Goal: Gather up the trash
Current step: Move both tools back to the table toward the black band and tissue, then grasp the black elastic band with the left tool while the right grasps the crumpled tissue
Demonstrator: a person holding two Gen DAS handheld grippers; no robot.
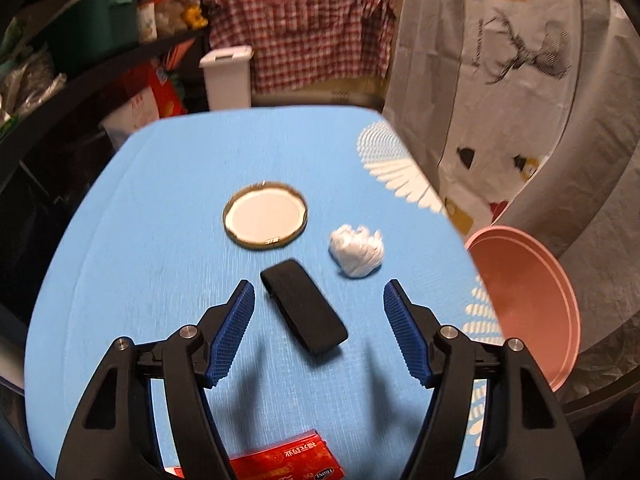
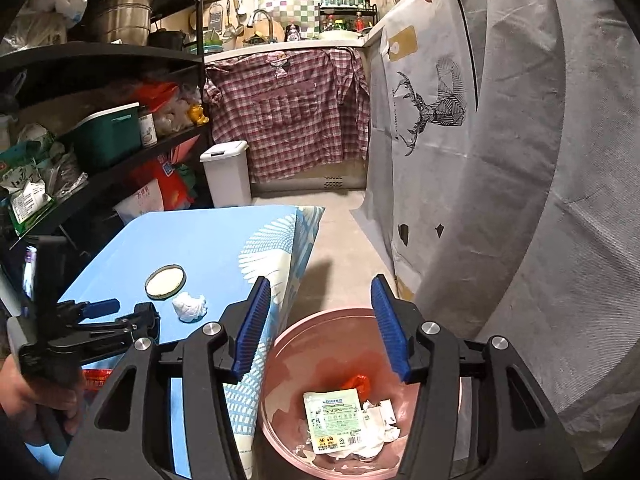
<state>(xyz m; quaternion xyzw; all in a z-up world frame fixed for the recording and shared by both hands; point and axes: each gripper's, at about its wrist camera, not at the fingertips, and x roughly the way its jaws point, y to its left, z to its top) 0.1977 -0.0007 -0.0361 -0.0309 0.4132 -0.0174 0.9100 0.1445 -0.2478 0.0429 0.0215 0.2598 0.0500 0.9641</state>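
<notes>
Left tongs [image 1: 319,294] hang open and empty over the table [image 1: 168,184], where a jar lid [image 1: 265,219], crumpled tissue [image 1: 356,250], black strap [image 1: 304,306] and red packet [image 1: 286,460] at frame bottom remain. Right tongs [image 2: 320,300], also open and empty, sit above the pink bin [image 2: 320,332] at lower centre, which already holds a sachet [image 2: 334,420] and paper scraps [image 2: 380,420], so roughly half looks done.

The glossy red printed packet [image 1: 286,458] is cut off by the near edge in the left wrist view. The round pink plastic bin [image 1: 528,300] blurs, partly hidden behind the blue-covered table [image 1: 160,200].
</notes>
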